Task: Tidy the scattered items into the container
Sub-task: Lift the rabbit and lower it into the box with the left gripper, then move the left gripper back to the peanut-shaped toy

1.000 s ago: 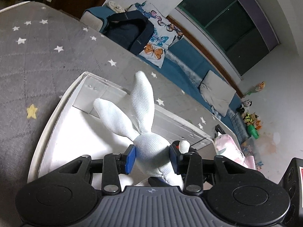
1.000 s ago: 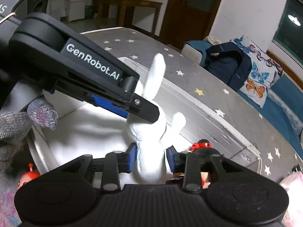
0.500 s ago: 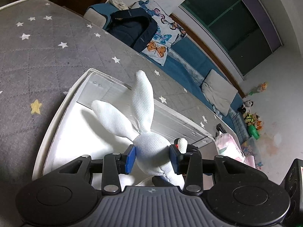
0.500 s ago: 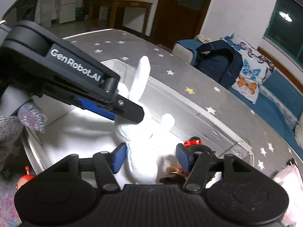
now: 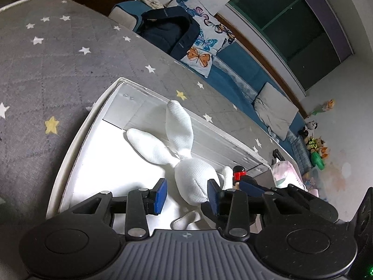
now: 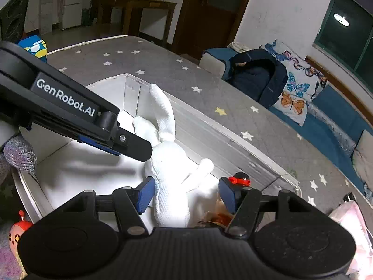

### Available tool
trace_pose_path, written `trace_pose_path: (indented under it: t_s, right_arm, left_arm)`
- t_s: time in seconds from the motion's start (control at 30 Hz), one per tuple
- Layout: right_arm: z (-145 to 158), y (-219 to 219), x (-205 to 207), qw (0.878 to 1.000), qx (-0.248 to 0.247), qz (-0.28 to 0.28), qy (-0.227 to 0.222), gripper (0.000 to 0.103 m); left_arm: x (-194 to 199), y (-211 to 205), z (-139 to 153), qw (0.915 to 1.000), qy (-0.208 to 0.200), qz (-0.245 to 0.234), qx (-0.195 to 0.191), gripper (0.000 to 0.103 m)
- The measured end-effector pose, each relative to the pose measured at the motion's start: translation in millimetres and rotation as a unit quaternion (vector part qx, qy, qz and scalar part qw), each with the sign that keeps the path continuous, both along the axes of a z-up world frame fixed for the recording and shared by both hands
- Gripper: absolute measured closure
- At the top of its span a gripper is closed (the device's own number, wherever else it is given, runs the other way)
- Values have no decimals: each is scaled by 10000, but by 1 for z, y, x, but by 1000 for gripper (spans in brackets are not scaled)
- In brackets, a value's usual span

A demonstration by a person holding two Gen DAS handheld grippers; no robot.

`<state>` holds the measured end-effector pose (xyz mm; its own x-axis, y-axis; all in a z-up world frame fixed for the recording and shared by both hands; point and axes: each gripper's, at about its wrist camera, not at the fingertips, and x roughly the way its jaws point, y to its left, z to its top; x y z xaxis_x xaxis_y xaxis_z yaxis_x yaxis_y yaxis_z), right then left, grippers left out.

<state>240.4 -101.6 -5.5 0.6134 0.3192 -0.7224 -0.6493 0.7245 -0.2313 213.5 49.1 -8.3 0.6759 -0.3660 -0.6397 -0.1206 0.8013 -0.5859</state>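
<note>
A white stuffed rabbit (image 5: 191,177) with two long ears lies inside the white storage box (image 5: 77,140). It also shows in the right wrist view (image 6: 167,170), in the same box (image 6: 233,137). My left gripper (image 5: 186,196) is open, its blue pads standing apart on either side of the rabbit's head. My right gripper (image 6: 186,196) is open around the rabbit's body. A small toy figure with a red band (image 5: 240,175) sits by the rabbit; it shows in the right wrist view (image 6: 240,179) too.
The box rests on a grey star-patterned mat (image 5: 46,70). A blue sofa with a dark backpack (image 5: 167,32) and a butterfly cushion (image 5: 202,44) runs behind. A red-orange toy (image 6: 16,233) lies outside the box. A pink item (image 5: 286,172) sits past the box's far end.
Both grippers have opened and let go of the rabbit, which now lies lower in the box. The right gripper opened first, then the left.
</note>
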Motion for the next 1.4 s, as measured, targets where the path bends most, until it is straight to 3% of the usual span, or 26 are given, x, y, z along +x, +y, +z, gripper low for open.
trace_pose_path:
  t_s: [0.73, 1.13, 1.4]
  right_arm:
    - [50, -52, -79, 9896, 1281, -554, -348, 31]
    - [48, -72, -144, 9837, 1652, -566, -427, 31]
    - [33, -67, -171, 9833, 1756, -391, -274, 33]
  left_arm:
    - [-79, -21, 46, 9898, -950, -188, 1042, 63]
    - [-131, -22, 47, 9889, -1118, -293, 933, 63]
    - [-146, -25, 34, 9920, -935, -433, 735, 63]
